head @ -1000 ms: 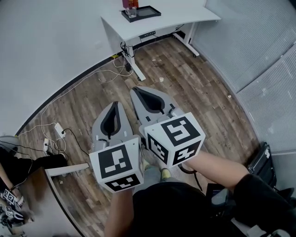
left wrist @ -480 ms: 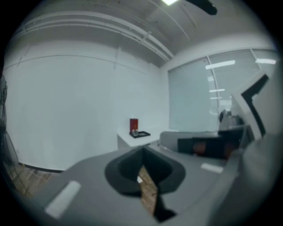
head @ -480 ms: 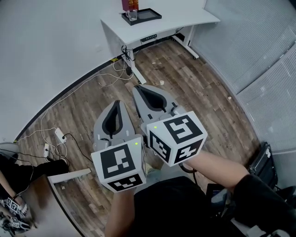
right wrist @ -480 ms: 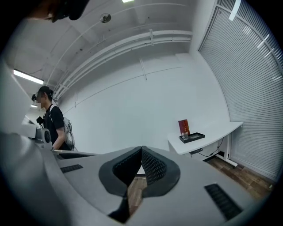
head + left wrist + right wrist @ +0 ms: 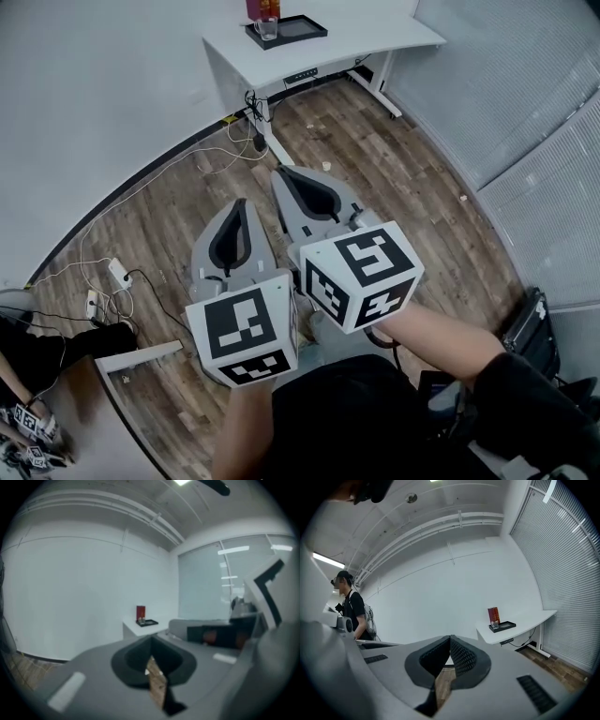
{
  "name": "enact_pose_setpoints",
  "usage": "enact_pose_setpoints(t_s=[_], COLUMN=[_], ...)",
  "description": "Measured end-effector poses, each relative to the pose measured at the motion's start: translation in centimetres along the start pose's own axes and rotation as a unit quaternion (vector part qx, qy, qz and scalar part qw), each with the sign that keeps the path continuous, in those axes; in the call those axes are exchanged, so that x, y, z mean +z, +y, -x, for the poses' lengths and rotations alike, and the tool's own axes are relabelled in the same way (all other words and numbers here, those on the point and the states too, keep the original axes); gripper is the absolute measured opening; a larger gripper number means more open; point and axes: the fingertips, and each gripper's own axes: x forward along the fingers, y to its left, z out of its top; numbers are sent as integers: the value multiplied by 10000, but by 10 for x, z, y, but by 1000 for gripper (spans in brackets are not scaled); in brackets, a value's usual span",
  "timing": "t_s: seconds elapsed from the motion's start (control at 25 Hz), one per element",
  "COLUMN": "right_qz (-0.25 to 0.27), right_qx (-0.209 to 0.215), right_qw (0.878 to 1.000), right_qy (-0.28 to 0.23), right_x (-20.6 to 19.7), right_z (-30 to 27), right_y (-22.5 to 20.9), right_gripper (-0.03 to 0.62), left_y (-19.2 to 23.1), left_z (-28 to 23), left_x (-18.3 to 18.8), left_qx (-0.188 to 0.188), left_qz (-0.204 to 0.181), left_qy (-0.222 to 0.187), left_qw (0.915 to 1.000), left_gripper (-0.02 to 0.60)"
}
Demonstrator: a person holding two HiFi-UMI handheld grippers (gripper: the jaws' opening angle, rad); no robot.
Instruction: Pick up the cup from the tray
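Left gripper (image 5: 239, 202) & right gripper (image 5: 279, 170) over floor (image 5: 403, 178), fingers together on both, nothing between. Cup (image 5: 267, 28) in tray (image 5: 302, 25) on bench (image 5: 375, 37), well apart from both.

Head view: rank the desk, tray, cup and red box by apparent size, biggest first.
1. desk
2. tray
3. cup and red box: these look about alike. The picture's top edge cuts off the box, so I can't rank the two.
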Motion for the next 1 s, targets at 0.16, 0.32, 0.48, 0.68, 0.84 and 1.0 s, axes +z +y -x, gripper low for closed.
enact_pose_setpoints(t_s=[0.16,0.32,0.48,0.68,0.84,1.0], right_qz=[-28,-55,-44,-38,-43,-103], right_qx=[55,121,149,158,205,212], right_qw=[10000,9999,9999,9999,9998,9997], right_qy=[25,25,-9,-10,-23,-19], right_x=[2,8,15,22,28,32], right_z=[-10,-22,-34,-51,-63,-76], right_y=[-4,-11,-22,-42,-59,-80], right_gripper=[12,12,12,12,12,12], left_y=[4,6,7,4,1,-4], left_z=[-9,-22,-38,-64,-85,-108], left_x=[3,10,16,24,31,36], left_qx=[51,104,124,122,157,175], left_qz=[20,1,-17,-21,-53,-99], left_qy=[21,38,22,-7,-9,12], left_qw=[10000,9999,9999,9999,9999,9998], left_gripper=[3,3,3,3,3,3])
